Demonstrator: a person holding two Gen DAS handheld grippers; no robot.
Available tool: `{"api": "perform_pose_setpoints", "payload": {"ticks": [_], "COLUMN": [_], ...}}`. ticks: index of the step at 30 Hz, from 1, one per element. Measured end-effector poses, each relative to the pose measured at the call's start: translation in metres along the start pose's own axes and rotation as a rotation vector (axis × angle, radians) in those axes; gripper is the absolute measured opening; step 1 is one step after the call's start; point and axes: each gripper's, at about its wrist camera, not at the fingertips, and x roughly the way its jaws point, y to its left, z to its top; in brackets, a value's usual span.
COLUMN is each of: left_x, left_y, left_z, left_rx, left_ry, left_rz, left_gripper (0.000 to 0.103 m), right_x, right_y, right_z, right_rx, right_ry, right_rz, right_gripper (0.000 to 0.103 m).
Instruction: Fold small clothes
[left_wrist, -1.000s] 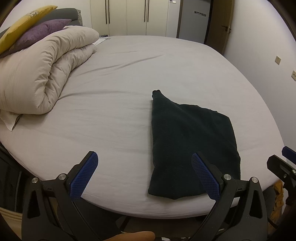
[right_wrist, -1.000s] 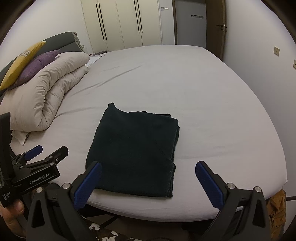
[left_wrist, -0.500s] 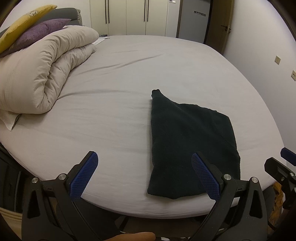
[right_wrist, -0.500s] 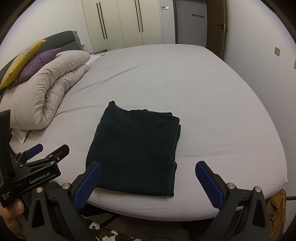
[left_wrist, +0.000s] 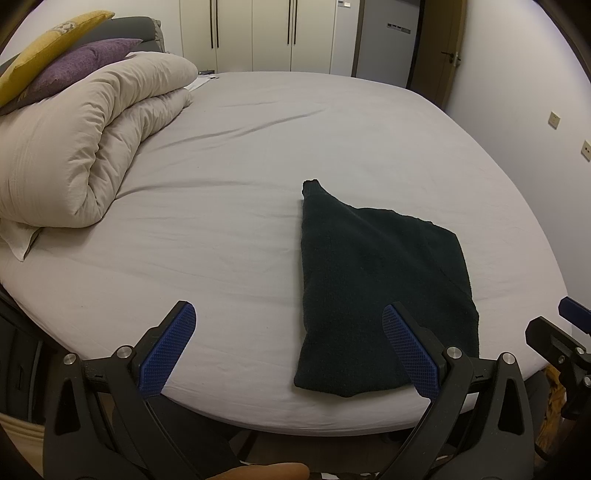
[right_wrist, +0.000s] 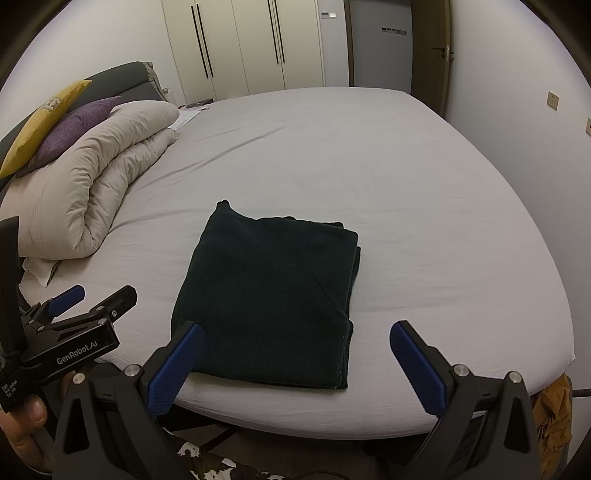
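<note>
A dark green garment (right_wrist: 271, 301) is lying folded into a compact rectangle near the front edge of a bed (right_wrist: 369, 155) covered in a pale grey sheet, with stacked layers showing along its right side and one small corner poking out at the far left. The left tool (left_wrist: 288, 354) is hovering at the bed's edge with its blue-padded jaws spread wide and gripping nothing; in its own view the garment is sitting under and beyond its right finger. The right tool (right_wrist: 295, 365) is likewise gaping wide and empty, poised just short of the garment's near edge, neither finger touching the cloth as far as can be told. A rolled beige duvet (left_wrist: 85, 147) is resting well apart at the left, with a purple cushion (left_wrist: 81, 70) and a yellow cushion (left_wrist: 48, 48) stacked behind it. Judging by the tidy shape, the folding of this piece is looking largely finished; what is remaining seems to be, at most, tucking in the stray corner, one more halving, or setting it aside. No other clothing is showing on the bed.
</note>
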Motion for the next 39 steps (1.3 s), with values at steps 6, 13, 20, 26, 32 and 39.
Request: {"api": "perform_pose_setpoints", "payload": {"ticks": [6,13,20,26,32,39], "left_x": [-0.0002,-0.0006,-0.0005,-0.0005,-0.0008,-0.0002], "left_y": [-0.0003,-0.0006,-0.0008,-0.0011,-0.0021,-0.0028], "left_z": [-0.0004,-0.0007,-0.0004,-0.0009,-0.0012,-0.0014], "left_rx": [0.000,-0.001,0.000,0.000,0.001,0.002], "left_ry": [0.001,0.002,0.002,0.003,0.002,0.002], "left_rz": [0.000,0.000,0.001,0.001,0.000,0.000], "left_gripper": [0.103,0.103,0.103,0.103,0.103,0.103], "right_x": [0.0002,0.0011,0.0017,0.0017,0.0021,0.0024], "right_y": [0.0002,0.0001,-0.0003,-0.0004,-0.0011,-0.0014], "right_z": [-0.0007,-0.0018,-0.0033,-0.0032,-0.0034,-0.0039], "right_rx": [0.002,0.004,0.004,0.004,0.006,0.006], "right_ry": [-0.001,0.001,0.000,0.001,0.003,0.003], "right_rz": [-0.001,-0.002,-0.002,-0.002,-0.002,-0.002], "right_gripper": [0.103,0.103,0.103,0.103,0.103,0.103]}}
